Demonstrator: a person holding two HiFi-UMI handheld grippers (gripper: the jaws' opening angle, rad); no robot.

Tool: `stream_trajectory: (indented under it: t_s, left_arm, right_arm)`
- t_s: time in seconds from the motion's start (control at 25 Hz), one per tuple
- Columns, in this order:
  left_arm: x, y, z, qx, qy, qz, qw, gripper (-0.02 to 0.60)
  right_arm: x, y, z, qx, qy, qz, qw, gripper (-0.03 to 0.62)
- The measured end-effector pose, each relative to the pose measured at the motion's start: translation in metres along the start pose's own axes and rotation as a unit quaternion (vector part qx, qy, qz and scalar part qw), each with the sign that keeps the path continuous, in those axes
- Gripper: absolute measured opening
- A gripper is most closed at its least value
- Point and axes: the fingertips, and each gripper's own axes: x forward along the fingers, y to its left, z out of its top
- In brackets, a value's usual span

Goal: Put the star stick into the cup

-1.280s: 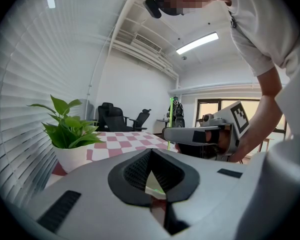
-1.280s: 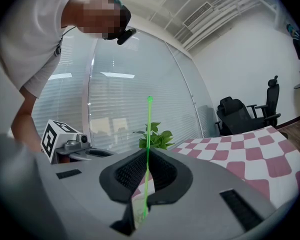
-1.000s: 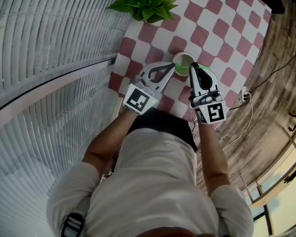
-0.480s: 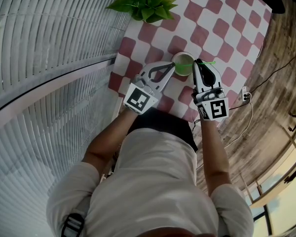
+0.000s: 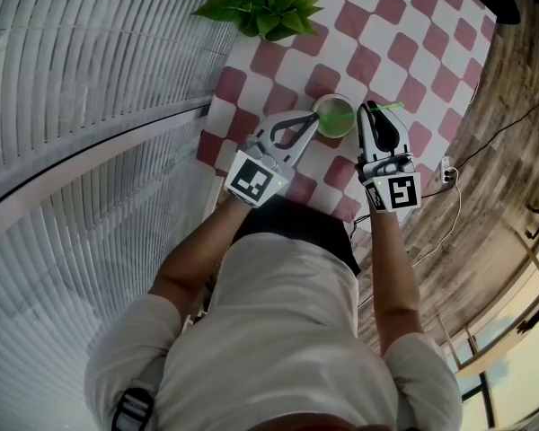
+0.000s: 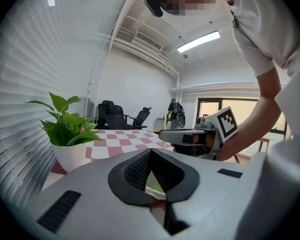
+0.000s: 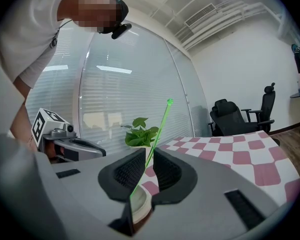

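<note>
Green star stick (image 7: 160, 129) tilted, star uppermost

A table (image 5: 404, 25) draped in pink-and-white checks carries a cup (image 5: 334, 115) near its front edge and a potted plant (image 5: 265, 7) farther back.

The thin green star stick (image 7: 158, 128) tilts star-end up, pinched in the right gripper's (image 7: 147, 157) jaws beside the white cup (image 5: 335, 116), green inside, upright on the checked table (image 5: 379, 23).
</note>
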Motion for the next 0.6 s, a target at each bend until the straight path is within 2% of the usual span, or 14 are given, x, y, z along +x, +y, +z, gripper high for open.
stream_trajectory:
  t_s: [0.6]
  left_arm:
    - [0.005,0.003,-0.004,-0.001,0.002,0.003,1.0000,0.032]
  right_arm:
    - [-0.001,-0.025,-0.016,-0.002,0.014,-0.023,1.000,0.061]
